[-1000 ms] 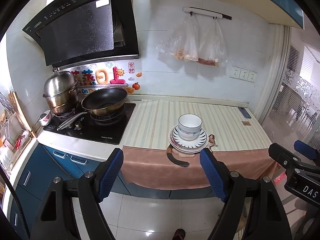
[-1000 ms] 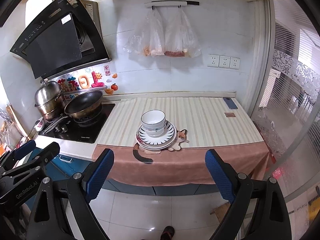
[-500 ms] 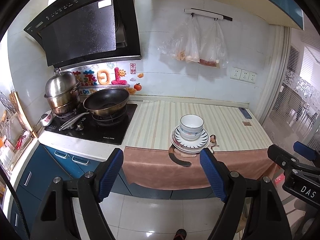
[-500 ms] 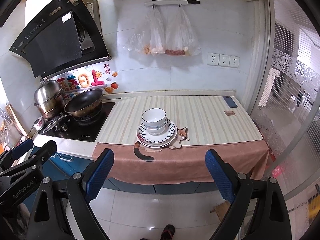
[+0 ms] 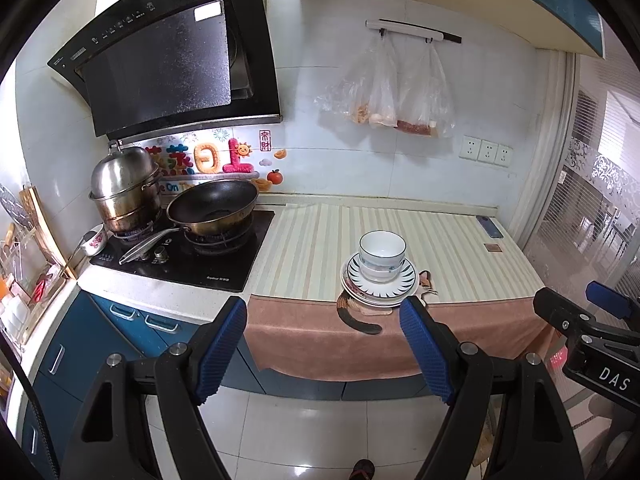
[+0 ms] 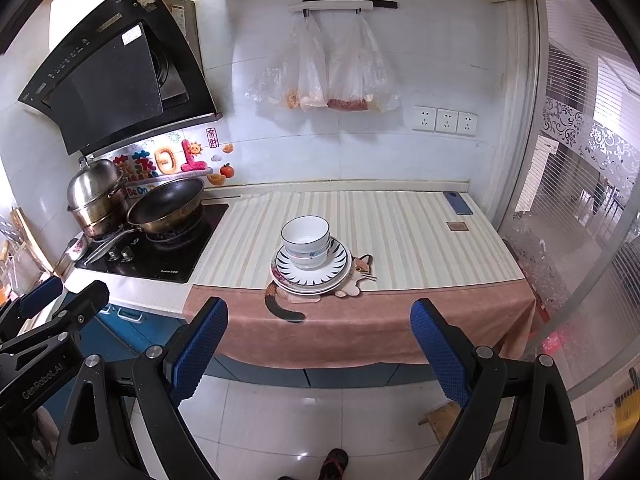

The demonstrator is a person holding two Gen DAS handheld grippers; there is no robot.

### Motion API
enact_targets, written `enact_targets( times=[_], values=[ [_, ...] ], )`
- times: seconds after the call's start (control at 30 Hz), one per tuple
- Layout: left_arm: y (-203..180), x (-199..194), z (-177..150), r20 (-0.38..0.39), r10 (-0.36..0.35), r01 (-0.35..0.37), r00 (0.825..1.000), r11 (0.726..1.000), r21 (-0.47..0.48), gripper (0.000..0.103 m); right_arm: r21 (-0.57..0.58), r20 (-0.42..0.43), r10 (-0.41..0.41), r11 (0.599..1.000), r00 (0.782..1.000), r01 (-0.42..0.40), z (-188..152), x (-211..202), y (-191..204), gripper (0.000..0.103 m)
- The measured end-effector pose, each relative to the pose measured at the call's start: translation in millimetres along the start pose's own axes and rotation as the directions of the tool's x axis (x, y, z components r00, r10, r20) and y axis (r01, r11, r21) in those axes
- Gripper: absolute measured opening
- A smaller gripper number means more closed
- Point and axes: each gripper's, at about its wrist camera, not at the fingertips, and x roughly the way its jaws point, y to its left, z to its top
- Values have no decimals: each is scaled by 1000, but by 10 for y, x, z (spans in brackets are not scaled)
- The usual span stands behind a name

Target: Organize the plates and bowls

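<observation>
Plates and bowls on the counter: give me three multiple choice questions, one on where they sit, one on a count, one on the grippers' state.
1. Where do the stacked bowls sit?
A. on the stacked plates
B. in the wok
C. on the floor

2. How many wall sockets show?
A. one
B. three
C. five

3. The left gripper and right gripper are:
A. both shut on a bowl
B. one open, one shut
C. both open, empty

Answers: 1 A, the bowls rest on the plates; 2 B, three sit side by side; 3 C, the jaws stand wide apart, short of the counter.

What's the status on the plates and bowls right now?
Left gripper and right gripper open, empty, short of the counter. White stacked bowls sit on striped plates over cat-shaped mat. Nothing in the way.
</observation>
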Motion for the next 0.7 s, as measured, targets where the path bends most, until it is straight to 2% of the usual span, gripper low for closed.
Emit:
enact_targets(
  times=[0.7],
  values=[
    [-9, 50, 19, -2, -6, 6, 1000, 999, 32, 78, -7, 6, -6, 1000, 1000, 6, 45, 0, -15, 95]
  ],
)
